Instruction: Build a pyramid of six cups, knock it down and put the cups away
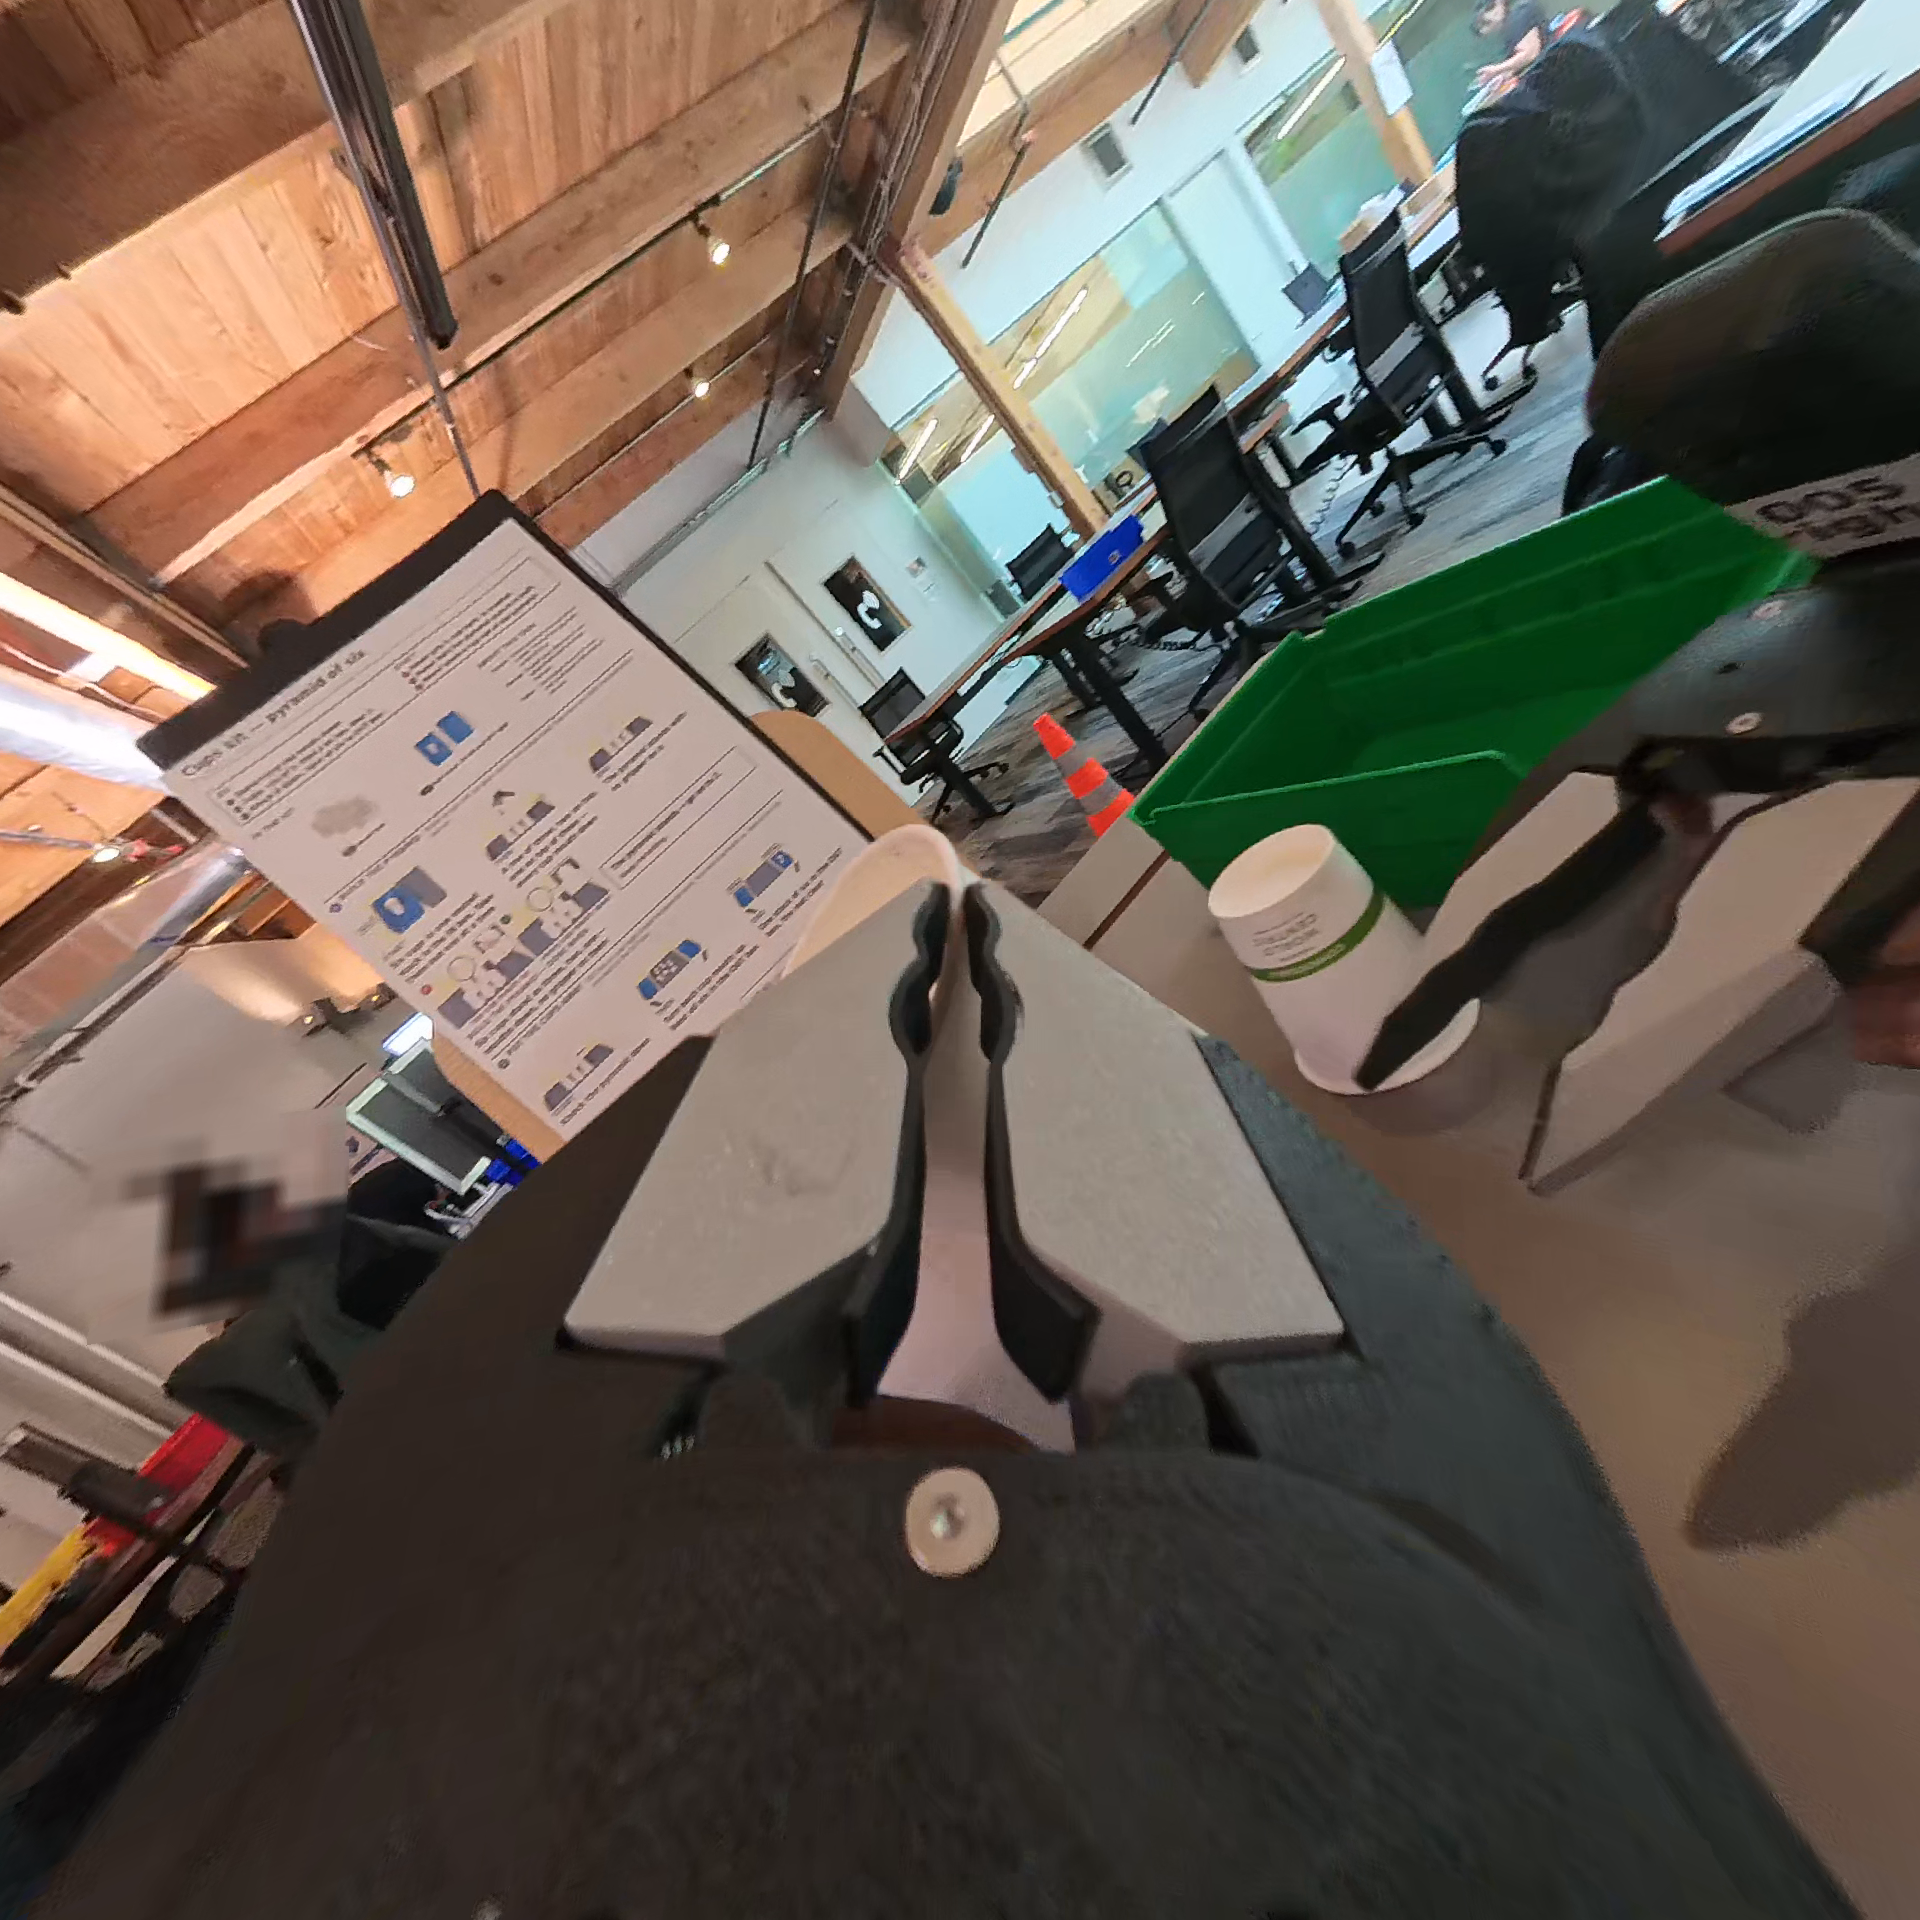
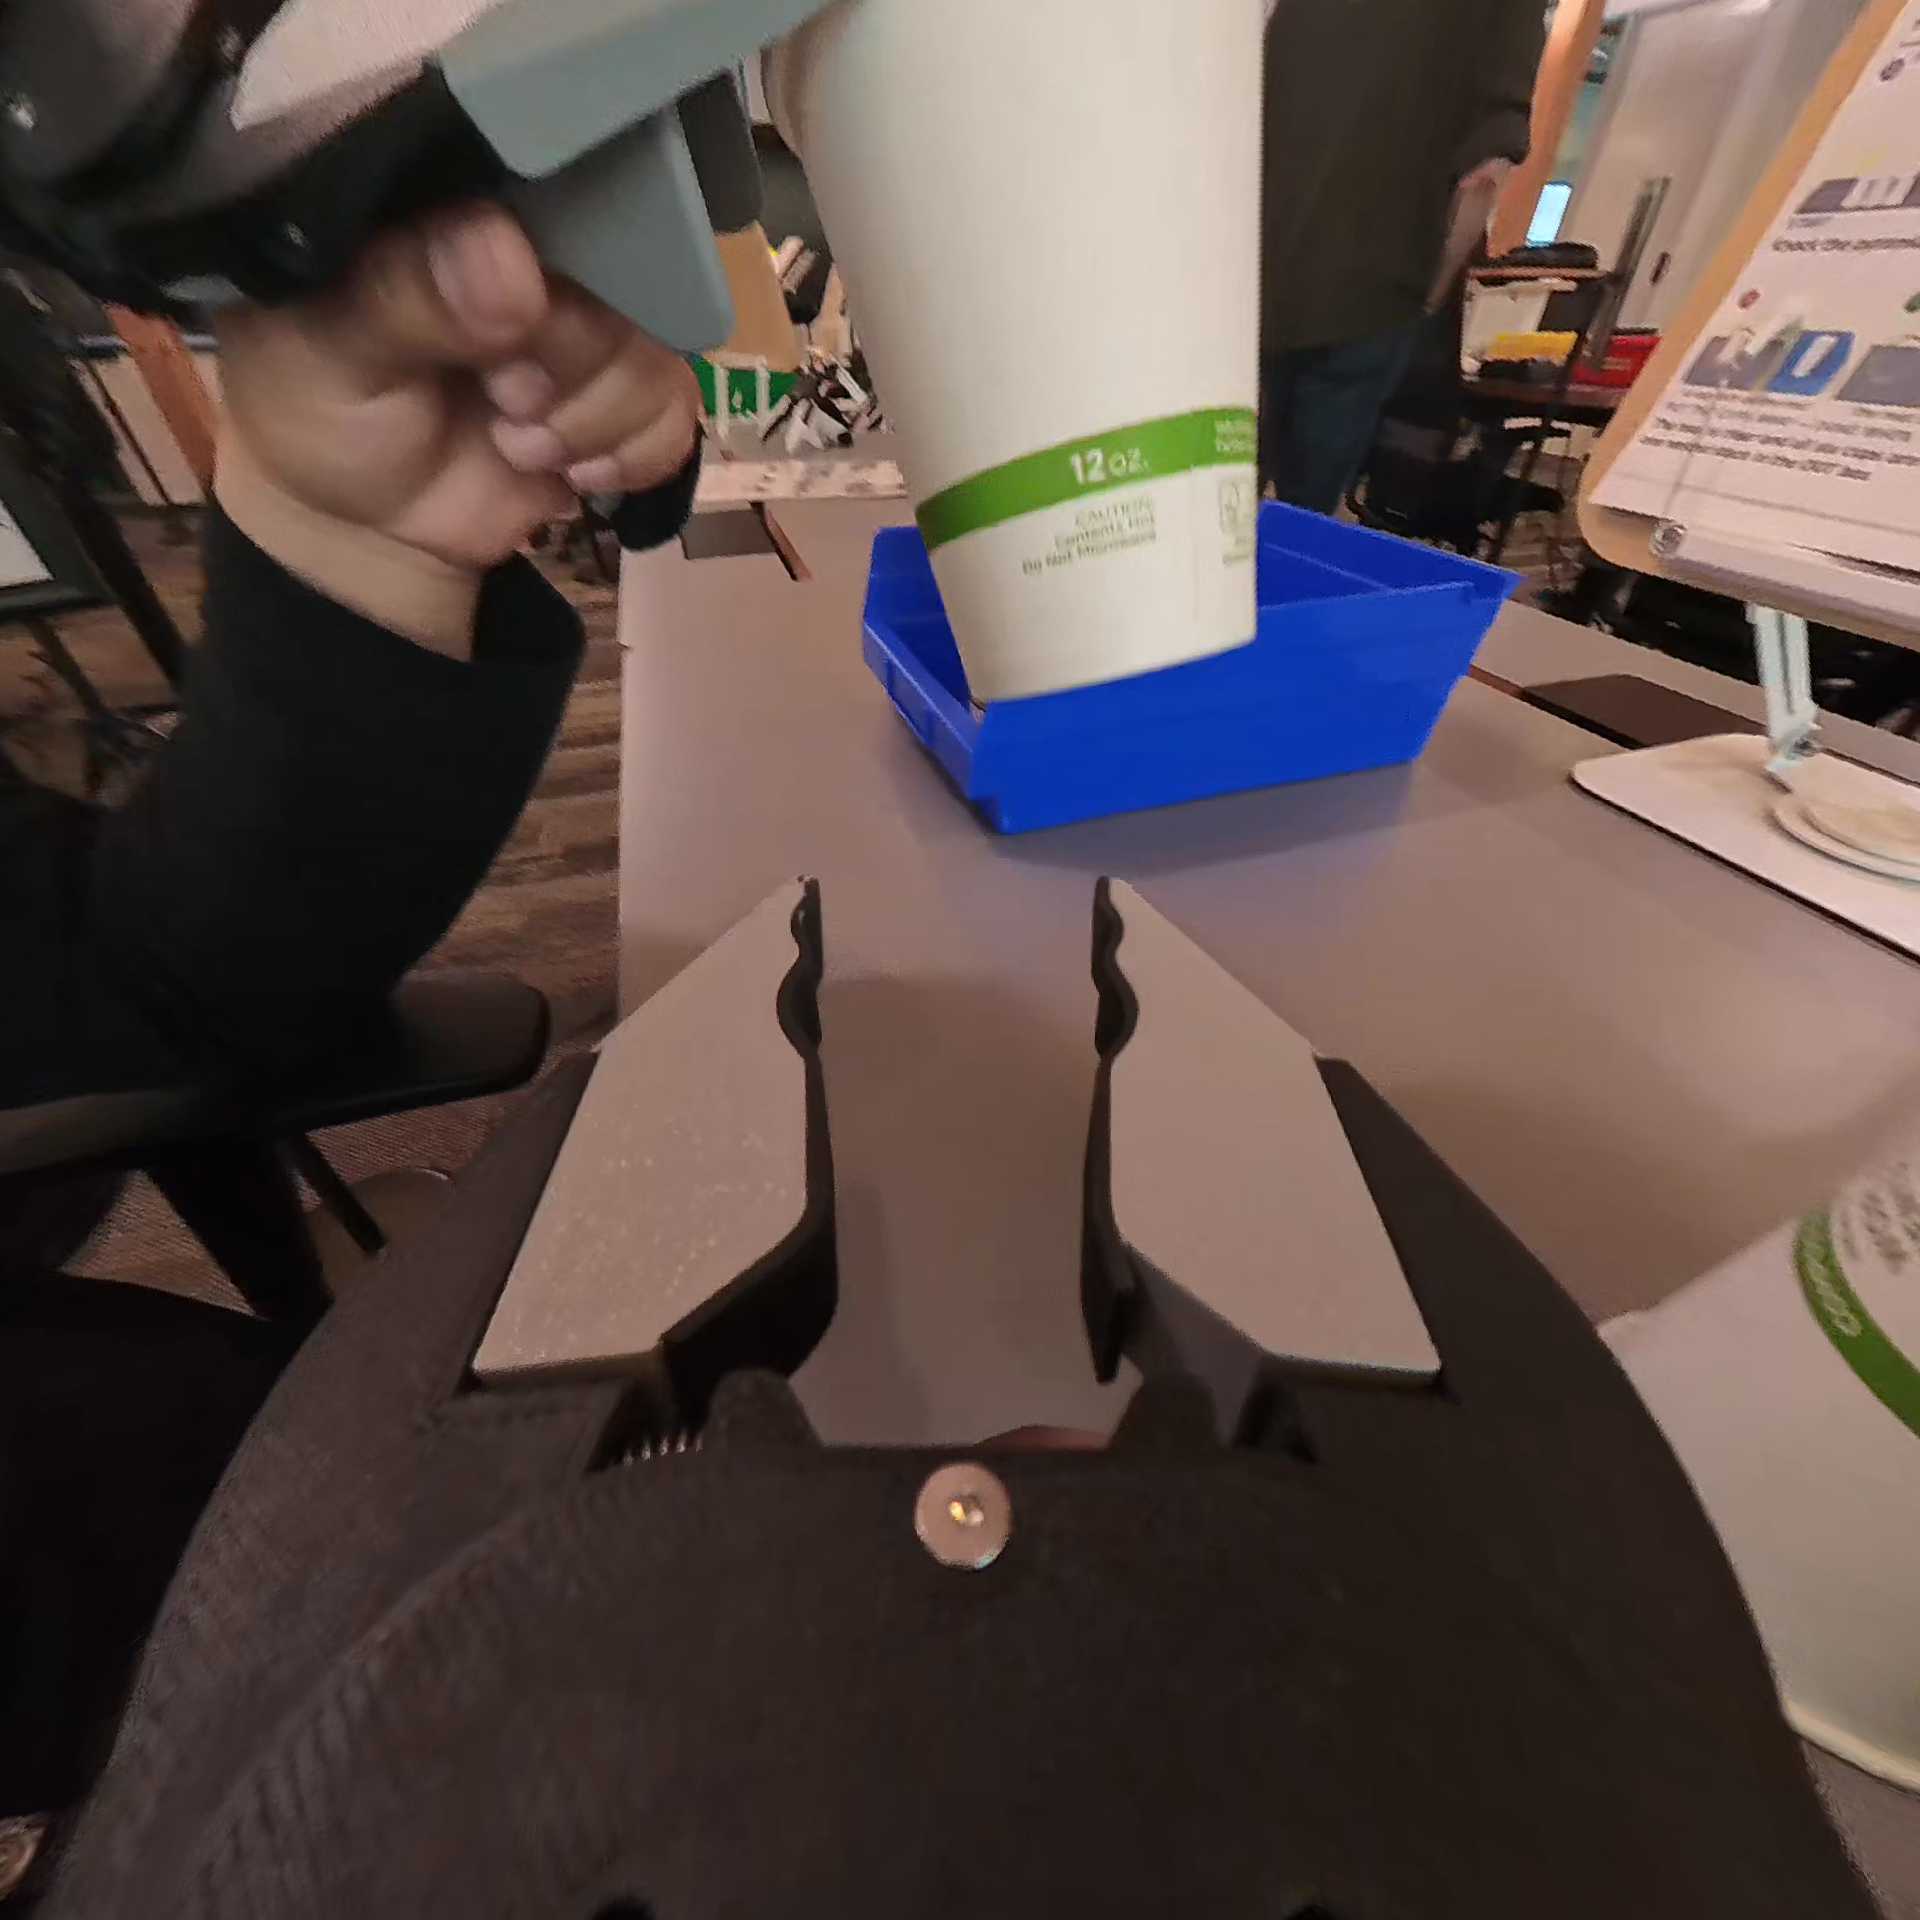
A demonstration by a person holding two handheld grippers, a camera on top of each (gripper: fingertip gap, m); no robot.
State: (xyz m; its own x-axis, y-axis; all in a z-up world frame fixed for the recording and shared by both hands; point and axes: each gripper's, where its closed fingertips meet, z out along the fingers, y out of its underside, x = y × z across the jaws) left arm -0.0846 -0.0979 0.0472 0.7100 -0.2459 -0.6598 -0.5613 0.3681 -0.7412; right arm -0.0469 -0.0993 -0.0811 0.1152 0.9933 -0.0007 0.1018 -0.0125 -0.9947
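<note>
My left gripper (image 1: 956, 899) is shut on the rim of a white paper cup (image 1: 883, 883) with a green band. In the right wrist view this cup (image 2: 1070, 364) hangs in the air, narrow end down, over the near side of the blue bin (image 2: 1247, 717). My right gripper (image 2: 956, 894) is open and empty, low over the grey table (image 2: 1351, 987). A second cup (image 1: 1340, 966) stands upside down on the table, and one of the right gripper's fingers (image 1: 1475, 977) is right beside it. This cup also shows at the lower right of the right wrist view (image 2: 1849, 1455).
A green bin (image 1: 1455, 717) stands behind the second cup. An instruction board on a stand (image 1: 499, 831) is at the back of the table, and it also shows in the right wrist view (image 2: 1787, 343). A person's hand (image 2: 436, 395) holds the left gripper. Office chairs and desks lie beyond.
</note>
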